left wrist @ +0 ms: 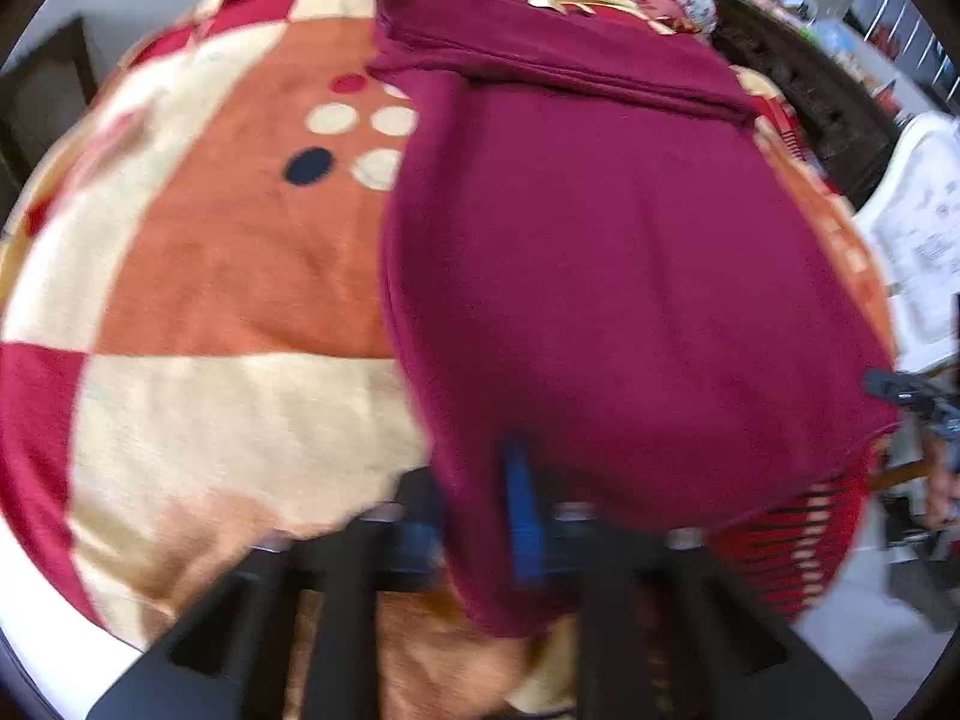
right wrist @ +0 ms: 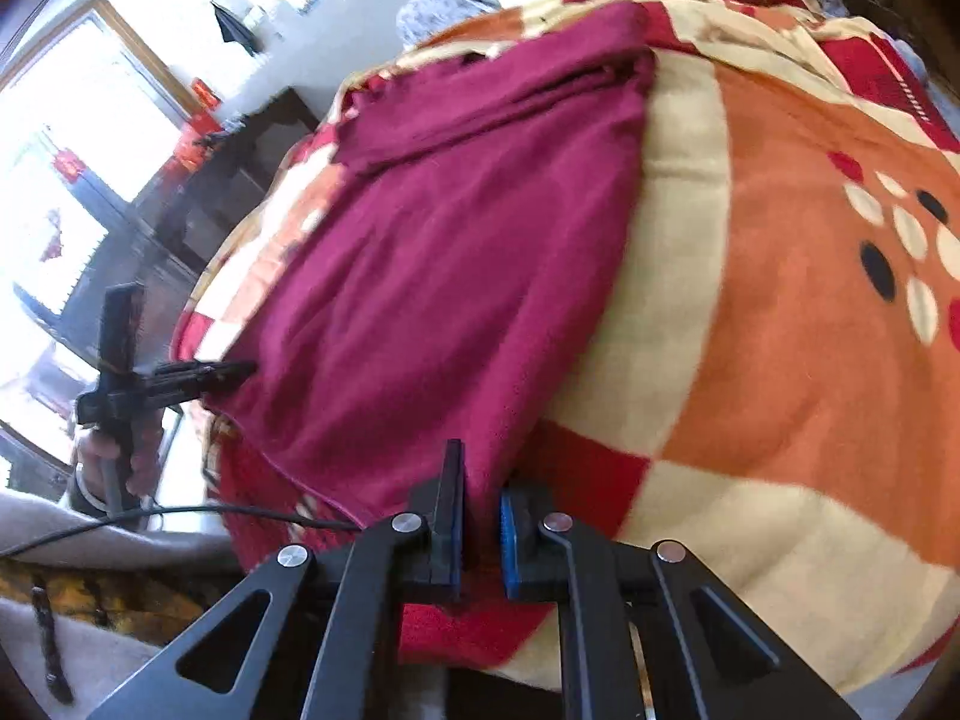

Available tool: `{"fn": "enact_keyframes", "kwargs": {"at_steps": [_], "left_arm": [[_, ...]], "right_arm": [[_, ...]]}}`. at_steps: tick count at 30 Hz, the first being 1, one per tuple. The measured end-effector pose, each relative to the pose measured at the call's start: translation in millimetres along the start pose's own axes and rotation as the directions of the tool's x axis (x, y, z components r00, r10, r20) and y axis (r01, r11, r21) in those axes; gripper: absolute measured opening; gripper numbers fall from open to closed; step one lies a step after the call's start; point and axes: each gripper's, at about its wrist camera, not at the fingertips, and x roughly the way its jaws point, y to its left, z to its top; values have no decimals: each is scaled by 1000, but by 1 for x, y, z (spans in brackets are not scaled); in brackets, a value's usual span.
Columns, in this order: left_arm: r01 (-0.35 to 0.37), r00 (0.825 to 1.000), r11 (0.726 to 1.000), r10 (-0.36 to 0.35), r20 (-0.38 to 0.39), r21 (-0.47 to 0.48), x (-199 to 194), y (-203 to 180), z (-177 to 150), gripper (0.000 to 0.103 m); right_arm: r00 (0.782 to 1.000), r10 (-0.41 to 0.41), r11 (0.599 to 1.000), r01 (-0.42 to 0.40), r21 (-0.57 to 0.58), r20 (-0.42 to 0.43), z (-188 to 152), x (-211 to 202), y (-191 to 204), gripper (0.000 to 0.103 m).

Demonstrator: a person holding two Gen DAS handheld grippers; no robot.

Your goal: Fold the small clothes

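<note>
Left wrist view: maroon garment (left wrist: 600, 276) is lying spread on the patterned blanket (left wrist: 228, 252), its far end already doubled into a band. Left tongs (left wrist: 522, 516) are clenching the near hem of the garment; a blue pad (left wrist: 521, 510) is showing against the cloth, the frame too blurred for more. At the garment's right edge another pair of tongs (left wrist: 900, 393) is reaching in. Right wrist view: right tongs (right wrist: 480, 534) are pinching the garment's (right wrist: 432, 276) near corner, cloth running down between the blue pads (right wrist: 510, 546). Left tongs (right wrist: 231, 371), held by a hand (right wrist: 114, 456), are meeting the garment's left corner; whether they are gripping there I cannot tell from this view. Judgement: near-edge fold is starting. Both corners should be rising level and together, hem kept taut, carried toward the doubled band, watching that only garment, not blanket, is coming up.
</note>
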Motion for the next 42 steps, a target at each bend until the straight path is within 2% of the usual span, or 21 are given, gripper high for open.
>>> {"fn": "enact_keyframes", "kwargs": {"at_steps": [3,7,11,14,18,22,24,26,28,31,32,33,34,35,36,37,38,39,42], "left_arm": [[18,1000,1000,-18,-3,23,-5,0,8,8],[107,993,994,-107,49,12,-30,7,37,8],[152,978,988,-151,146,0,-56,17,94,8],[139,967,990,-135,217,-2,-65,20,143,8],[113,960,993,-99,263,-36,-49,25,224,8],[53,965,995,-28,262,-89,-13,30,290,8],[37,967,992,-6,254,-120,10,36,316,8],[47,974,989,-14,227,-138,33,42,336,9],[75,976,985,-41,212,-155,43,50,348,16],[149,968,978,-115,222,-143,37,56,353,31],[173,963,975,-138,233,-139,32,58,352,35],[190,959,972,-153,240,-138,26,60,351,43],[182,956,973,-140,257,-145,18,61,350,58],[153,954,976,-104,283,-156,13,61,349,64],[108,941,980,-46,336,-170,2,63,348,77],[92,929,980,-21,370,-175,-5,65,348,81],[104,924,979,-31,380,-174,-11,67,349,81],[117,927,978,-45,372,-173,-11,68,349,81],[132,933,979,-70,354,-154,-6,60,345,81]], "right_arm": [[995,77,997,-77,0,62,14,-8,6,11],[976,148,989,-148,-12,158,44,-23,9,11],[956,142,990,-136,-42,257,93,-32,7,11],[940,141,990,-137,-36,312,144,-29,-1,11],[935,89,996,-89,-15,344,214,-11,-19,10],[933,-27,997,-2,80,358,279,19,-52,10],[941,-71,989,22,147,332,305,46,-76,11],[958,-118,974,61,216,262,321,76,-101,13],[965,-147,965,91,247,216,327,89,-114,14],[956,-94,960,14,279,278,324,73,-122,21],[950,-82,959,-6,282,300,321,66,-122,31],[942,-105,960,12,281,319,318,57,-119,44],[930,-143,958,44,284,337,317,51,-117,73],[907,-184,953,69,296,378,315,41,-116,78],[896,-179,952,52,303,407,315,34,-117,78],[896,-154,951,20,308,416,315,29,-118,75],[901,-128,953,-5,304,415,316,26,-116,71],[906,-116,959,-4,283,406,316,26,-110,69],[929,-140,988,108,111,344,316,44,-69,47]]}}
